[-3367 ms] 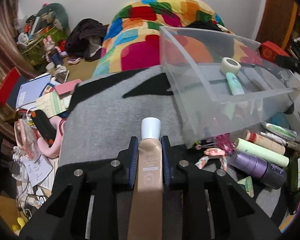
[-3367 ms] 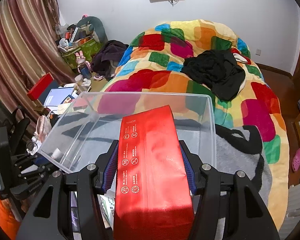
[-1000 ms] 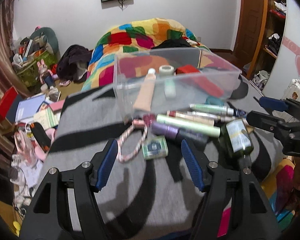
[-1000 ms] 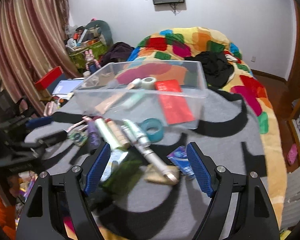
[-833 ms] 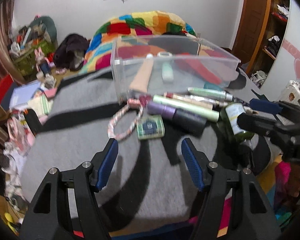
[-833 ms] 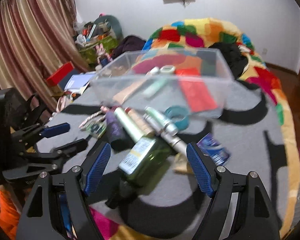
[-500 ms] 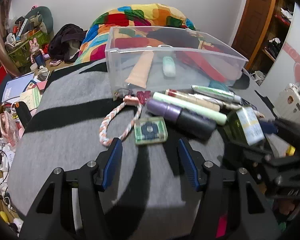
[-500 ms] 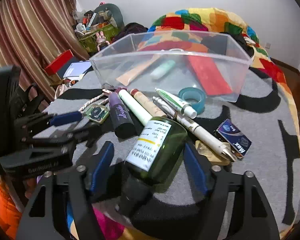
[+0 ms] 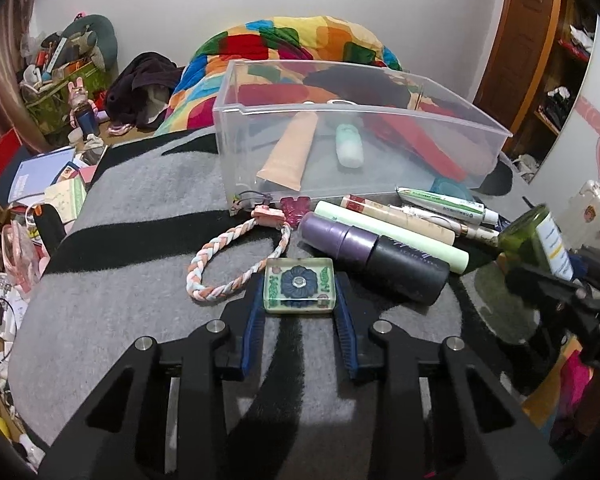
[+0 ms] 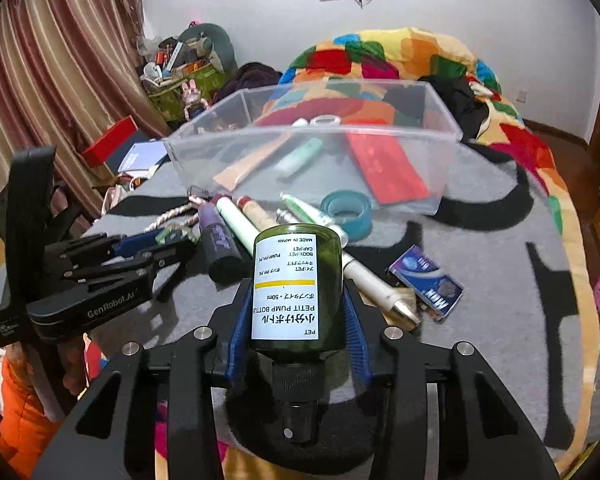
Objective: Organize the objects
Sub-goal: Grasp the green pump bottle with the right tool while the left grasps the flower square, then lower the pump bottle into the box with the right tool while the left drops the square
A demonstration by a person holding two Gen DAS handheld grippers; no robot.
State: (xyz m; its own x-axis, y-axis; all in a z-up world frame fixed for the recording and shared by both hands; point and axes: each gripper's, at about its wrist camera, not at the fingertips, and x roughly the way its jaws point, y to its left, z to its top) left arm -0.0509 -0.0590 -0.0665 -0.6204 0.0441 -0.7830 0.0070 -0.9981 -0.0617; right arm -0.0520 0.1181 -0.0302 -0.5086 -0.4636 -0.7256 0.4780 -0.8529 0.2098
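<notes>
A clear plastic bin [image 9: 236, 152] stands on the grey and black blanket [image 9: 108, 304]; inside lie a beige tube [image 9: 290, 152], a mint stick [image 9: 349, 148] and a red packet [image 9: 420, 144]. My left gripper [image 9: 299, 300] has its blue pads on both sides of a clear resin block with a blue flower [image 9: 299, 286]. My right gripper [image 10: 296, 320] is shut on a green pump bottle [image 10: 296, 280], which also shows in the left wrist view [image 9: 536, 240]. The bin also shows in the right wrist view [image 10: 444, 152].
In front of the bin lie a braided cord [image 9: 236, 264], a purple and black bottle [image 9: 376, 258], a pale green tube [image 9: 388, 236], several pens, a teal tape roll [image 10: 346, 210] and a blue packet [image 10: 426, 282]. Floor clutter [image 9: 40, 184] lies left; a colourful duvet [image 9: 300, 40] lies behind.
Both grippers have come down to the blanket. The left jaws have narrowed around the resin block. The right jaws have shut on the green bottle.
</notes>
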